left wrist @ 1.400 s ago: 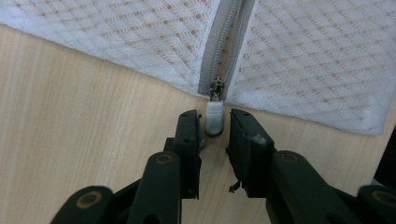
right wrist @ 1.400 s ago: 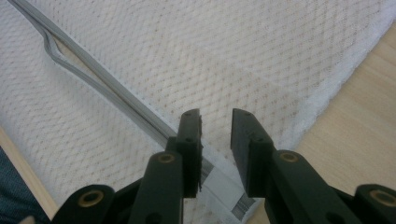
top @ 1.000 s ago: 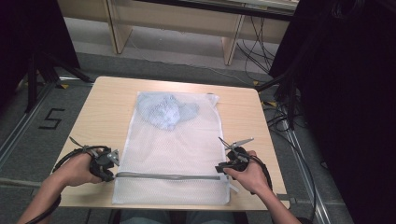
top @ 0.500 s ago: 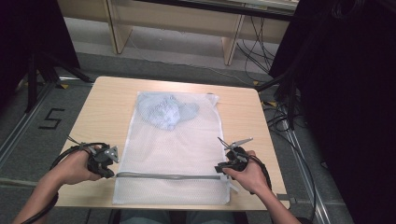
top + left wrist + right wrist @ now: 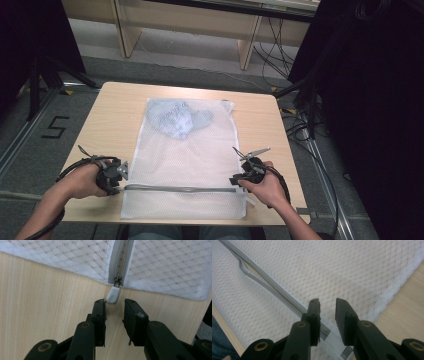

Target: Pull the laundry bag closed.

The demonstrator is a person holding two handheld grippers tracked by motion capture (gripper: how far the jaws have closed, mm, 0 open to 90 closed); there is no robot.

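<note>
A white mesh bag (image 5: 185,160) lies flat on the wooden table (image 5: 115,115), with a blue-grey garment (image 5: 175,119) inside its far end. A grey zipper (image 5: 180,189) crosses the bag near the front edge. My left gripper (image 5: 121,176) sits at the zipper's left end. Its jaws have just been opening, and the white zipper pull (image 5: 113,293) lies free just past the left gripper's (image 5: 114,302) tips. My right gripper (image 5: 235,180) rests at the zipper's right end. In its own view, the right gripper (image 5: 327,301) stands open over the mesh beside the zipper tape (image 5: 287,298).
Bare table shows to the left and right of the bag. The table's front edge (image 5: 180,221) runs just behind my hands. Dark curtains and cables (image 5: 300,125) stand on the floor to the right, and a wooden frame (image 5: 245,45) is beyond the table.
</note>
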